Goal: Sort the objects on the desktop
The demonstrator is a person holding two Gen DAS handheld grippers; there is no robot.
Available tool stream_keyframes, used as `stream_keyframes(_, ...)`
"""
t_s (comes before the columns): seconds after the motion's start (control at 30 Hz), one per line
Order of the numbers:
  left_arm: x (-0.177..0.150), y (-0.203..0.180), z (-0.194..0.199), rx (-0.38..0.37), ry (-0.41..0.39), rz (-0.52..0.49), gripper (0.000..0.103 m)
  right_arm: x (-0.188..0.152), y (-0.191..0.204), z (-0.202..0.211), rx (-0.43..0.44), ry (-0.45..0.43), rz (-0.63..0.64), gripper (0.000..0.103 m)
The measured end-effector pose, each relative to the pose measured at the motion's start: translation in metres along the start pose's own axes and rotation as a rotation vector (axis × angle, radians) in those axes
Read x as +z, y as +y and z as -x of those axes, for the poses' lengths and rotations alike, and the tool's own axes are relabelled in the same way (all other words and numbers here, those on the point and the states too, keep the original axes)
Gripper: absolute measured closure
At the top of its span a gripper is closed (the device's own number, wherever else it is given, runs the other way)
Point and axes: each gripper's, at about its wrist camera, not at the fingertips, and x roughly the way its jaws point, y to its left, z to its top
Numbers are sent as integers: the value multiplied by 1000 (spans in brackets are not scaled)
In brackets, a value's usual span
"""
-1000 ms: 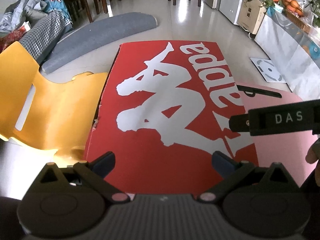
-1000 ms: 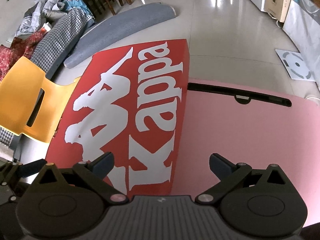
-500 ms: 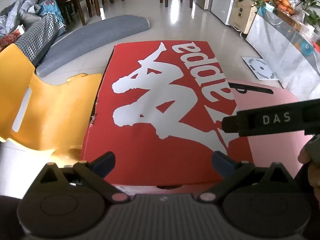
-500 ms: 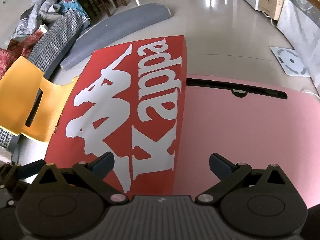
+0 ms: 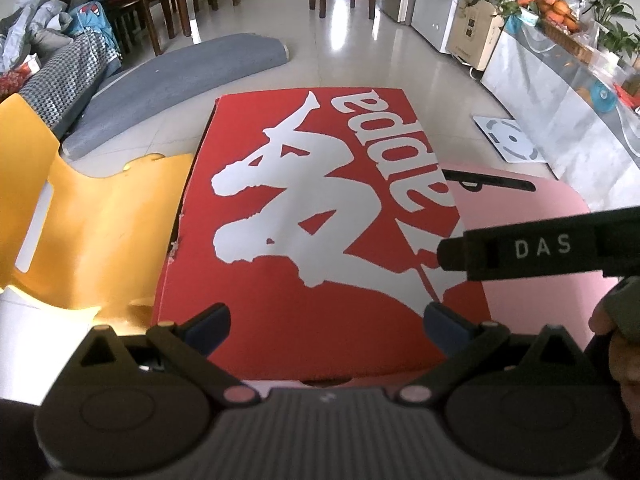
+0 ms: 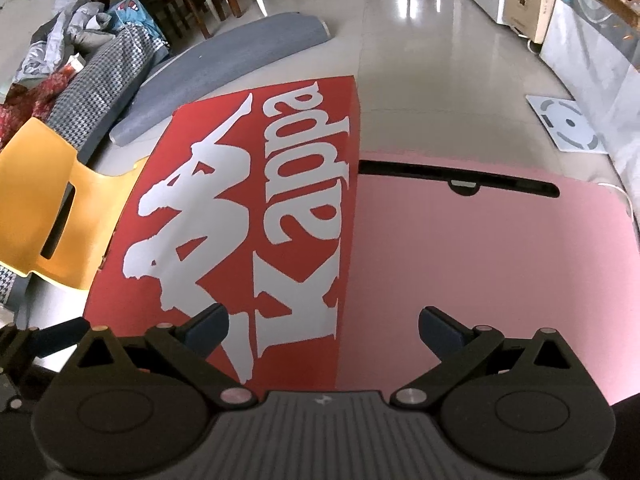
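Landmark: red shoebox lid (image 5: pixel 320 216) with a white Kappa logo, lying flat on the left part of a pink table (image 6: pixel 480 260).
Box position: its right long edge runs down the pink surface in the right wrist view; its left edge overhangs toward a yellow plastic chair (image 5: pixel 92 232) just beside it.
Left claw (image 5: pixel 326 318): fingers spread wide apart, nothing between them, poised above the near end of the box; whether the tips touch the lid cannot be told.
Left fingertips (image 5: pixel 212 320): dark blue pads, one over the box's near left corner, the other over its near right side.
Right claw (image 6: pixel 322 324): jaws likewise wide apart and holding nothing, over the seam where the box's right edge meets the pink top.
Right claw seen from the left camera: a black bar marked DAS (image 5: pixel 540 246) reaching in from the right, over the box's right edge, with part of a hand (image 5: pixel 618 332) below it.
Slot: a dark slit (image 6: pixel 460 182) in the pink table, right of the box's far end.
Beyond the box: a grey rolled mat (image 5: pixel 180 80) on the tiled floor, off the far left corner.
Far right of the box: a white square floor scale (image 6: pixel 566 124).
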Motion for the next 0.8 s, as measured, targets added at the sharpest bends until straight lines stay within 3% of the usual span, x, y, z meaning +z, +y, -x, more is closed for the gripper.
stream_keyframes(0.8,8,14,0,-29,-19,29,0,0,19,2,-2,14,-8,1)
